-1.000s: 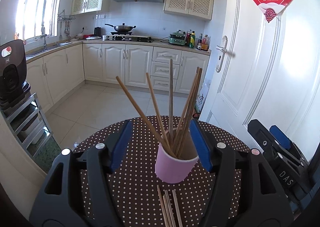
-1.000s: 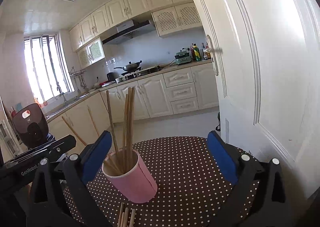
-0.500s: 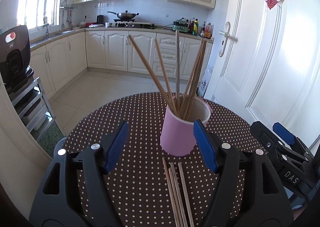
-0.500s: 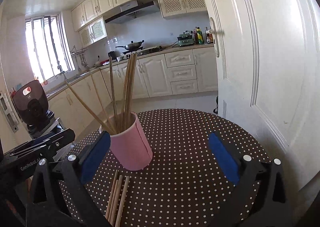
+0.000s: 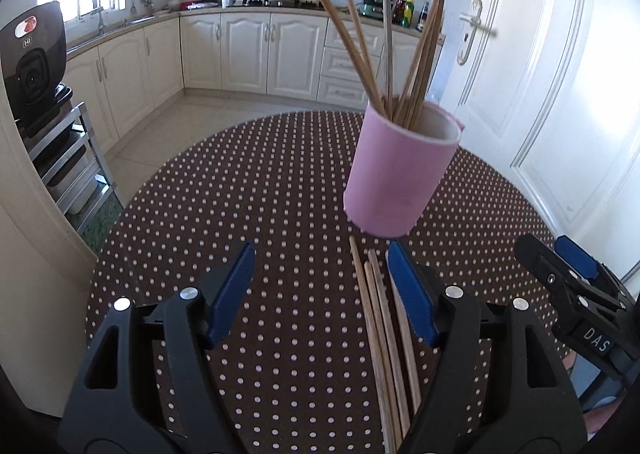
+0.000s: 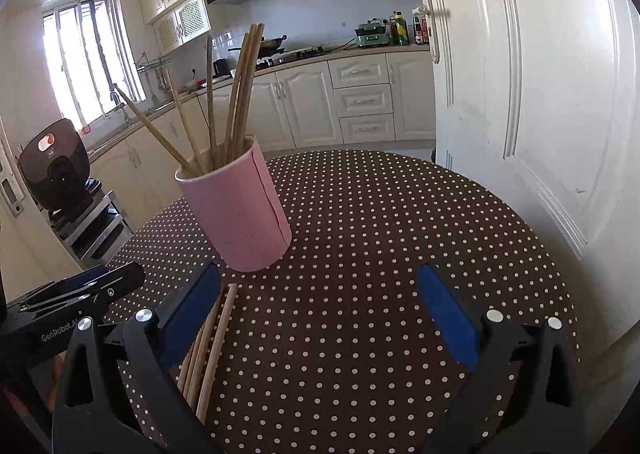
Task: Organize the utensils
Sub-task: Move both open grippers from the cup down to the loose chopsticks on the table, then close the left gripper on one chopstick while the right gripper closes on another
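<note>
A pink cup [image 5: 396, 170] [image 6: 240, 210] stands upright on the round polka-dot table [image 5: 248, 206] [image 6: 392, 230], with several wooden chopsticks [image 5: 360, 42] [image 6: 236, 94] standing in it. A few more chopsticks [image 5: 380, 326] [image 6: 208, 342] lie loose on the cloth just in front of the cup. My left gripper [image 5: 320, 286] is open and hangs over the table short of the cup, its right pad beside the loose chopsticks. My right gripper [image 6: 320, 306] is open too, with nothing between its fingers; its left pad is next to the same loose sticks.
A white door [image 6: 540, 94] stands close behind the table's right side. A metal rack with a black appliance [image 5: 34, 58] is at the left. Kitchen cabinets [image 5: 256, 50] and open floor lie beyond the table's far edge.
Both grippers have sunk and tilted down toward the table, so the cup sits higher in view and the loose chopsticks show more fully. The left jaws have spread wider, away from the cup.
</note>
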{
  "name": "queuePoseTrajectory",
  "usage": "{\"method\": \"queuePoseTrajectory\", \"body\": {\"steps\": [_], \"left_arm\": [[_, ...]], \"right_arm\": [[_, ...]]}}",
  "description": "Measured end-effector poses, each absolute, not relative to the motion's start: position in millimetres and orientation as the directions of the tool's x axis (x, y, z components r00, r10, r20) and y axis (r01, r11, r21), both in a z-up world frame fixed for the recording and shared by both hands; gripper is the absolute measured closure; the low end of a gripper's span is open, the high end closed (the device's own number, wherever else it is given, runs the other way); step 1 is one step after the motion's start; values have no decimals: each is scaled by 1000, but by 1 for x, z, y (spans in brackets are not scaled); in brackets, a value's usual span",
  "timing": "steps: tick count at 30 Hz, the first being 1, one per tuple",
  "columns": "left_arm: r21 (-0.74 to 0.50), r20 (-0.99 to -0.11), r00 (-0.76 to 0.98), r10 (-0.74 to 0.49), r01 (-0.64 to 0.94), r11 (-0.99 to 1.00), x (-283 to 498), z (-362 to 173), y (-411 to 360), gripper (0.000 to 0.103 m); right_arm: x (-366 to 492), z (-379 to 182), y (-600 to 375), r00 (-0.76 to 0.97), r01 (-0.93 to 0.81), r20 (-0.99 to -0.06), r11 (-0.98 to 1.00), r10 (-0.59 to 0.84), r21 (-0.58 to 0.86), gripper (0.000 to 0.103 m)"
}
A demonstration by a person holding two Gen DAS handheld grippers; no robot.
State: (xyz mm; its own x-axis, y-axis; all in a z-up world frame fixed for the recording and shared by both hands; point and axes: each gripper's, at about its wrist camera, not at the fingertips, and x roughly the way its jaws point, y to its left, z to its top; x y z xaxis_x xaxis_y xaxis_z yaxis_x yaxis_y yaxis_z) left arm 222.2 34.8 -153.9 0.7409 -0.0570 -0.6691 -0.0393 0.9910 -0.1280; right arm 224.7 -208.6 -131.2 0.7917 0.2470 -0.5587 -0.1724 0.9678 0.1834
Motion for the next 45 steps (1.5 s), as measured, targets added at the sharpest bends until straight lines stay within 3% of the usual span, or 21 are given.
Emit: {"method": "queuePoseTrajectory", "body": {"steps": [22,39,40,42,43,45], "left_arm": [[-50,-801,599,-16,-40,998,227,-201,9,34],[20,-858,513,32,-29,999,222,-199,-9,35],[14,-857,514,32,-38,999,222,-199,-9,36],[2,-845,534,20,-34,999,218,-197,-10,54],[2,-840,542,12,-19,1000,217,-197,-9,72],[6,-835,550,-5,17,1000,213,-197,-13,81]], "right_arm": [[219,-150,-199,759,-211,-589,960,278,181,8],[221,-153,-211,744,-193,-596,951,302,242,8],[221,-153,-212,744,-192,-596,951,302,242,8],[220,-152,-212,745,-193,-595,951,302,241,8],[219,-152,-211,745,-193,-595,951,302,241,8],[218,-152,-210,742,-197,-598,951,304,240,8]]}}
